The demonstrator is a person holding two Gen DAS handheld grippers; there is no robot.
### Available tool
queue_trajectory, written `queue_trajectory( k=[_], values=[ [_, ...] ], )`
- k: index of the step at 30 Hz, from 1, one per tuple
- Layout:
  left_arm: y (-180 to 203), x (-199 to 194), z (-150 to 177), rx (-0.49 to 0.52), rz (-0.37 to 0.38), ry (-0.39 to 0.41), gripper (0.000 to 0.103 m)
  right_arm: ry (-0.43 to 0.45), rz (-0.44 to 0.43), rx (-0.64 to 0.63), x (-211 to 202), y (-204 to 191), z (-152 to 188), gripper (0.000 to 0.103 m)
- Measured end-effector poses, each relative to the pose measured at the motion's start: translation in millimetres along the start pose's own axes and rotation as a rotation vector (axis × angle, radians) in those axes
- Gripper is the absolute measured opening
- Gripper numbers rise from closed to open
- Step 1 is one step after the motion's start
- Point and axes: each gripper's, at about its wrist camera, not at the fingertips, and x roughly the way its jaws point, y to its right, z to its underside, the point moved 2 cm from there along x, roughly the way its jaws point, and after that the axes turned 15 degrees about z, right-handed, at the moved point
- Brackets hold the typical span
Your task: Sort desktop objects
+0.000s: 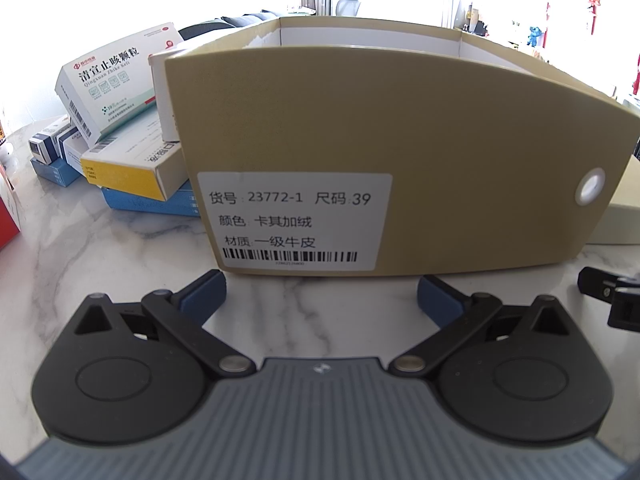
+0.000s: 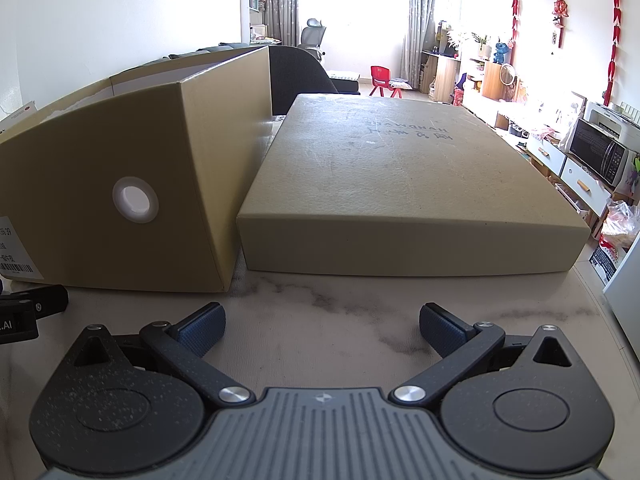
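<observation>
An open tan shoebox (image 1: 400,140) with a white barcode label stands on the marble table (image 1: 100,248), right in front of my left gripper (image 1: 320,296), which is open and empty. Left of the shoebox lies a pile of medicine boxes (image 1: 116,92): a white one on top, a yellow-edged one and blue ones below. In the right wrist view the shoebox (image 2: 120,184) sits at the left, and its flat lid (image 2: 404,192) lies beside it. My right gripper (image 2: 320,328) is open and empty, a short way before the lid's near edge.
A red box (image 1: 8,208) shows at the far left table edge. Part of the right gripper (image 1: 612,296) shows at the left view's right edge. Beyond the table's right edge (image 2: 592,292) are a white cabinet, a microwave (image 2: 600,152) and a living room.
</observation>
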Motion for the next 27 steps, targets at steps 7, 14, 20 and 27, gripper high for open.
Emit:
queue_trajectory(
  k=[7, 14, 20, 27],
  values=[
    [0.9, -0.7, 0.8, 0.0, 0.0, 0.0, 0.103, 0.0, 0.0, 0.0, -0.1, 0.1, 0.1, 0.103],
    [1.4, -0.9, 0.9, 0.0, 0.0, 0.0, 0.103, 0.0, 0.0, 0.0, -0.3, 0.3, 0.2, 0.103],
    [1.5, 0.1, 1.4, 0.003, 0.003, -0.001, 0.103, 0.0, 0.0, 0.0, -0.3, 0.5, 0.2, 0.103],
    [1.2, -1.4, 1.9, 0.008, 0.008, -0.003, 0.103, 0.0, 0.0, 0.0, -0.4, 0.7, 0.3, 0.103]
  ],
)
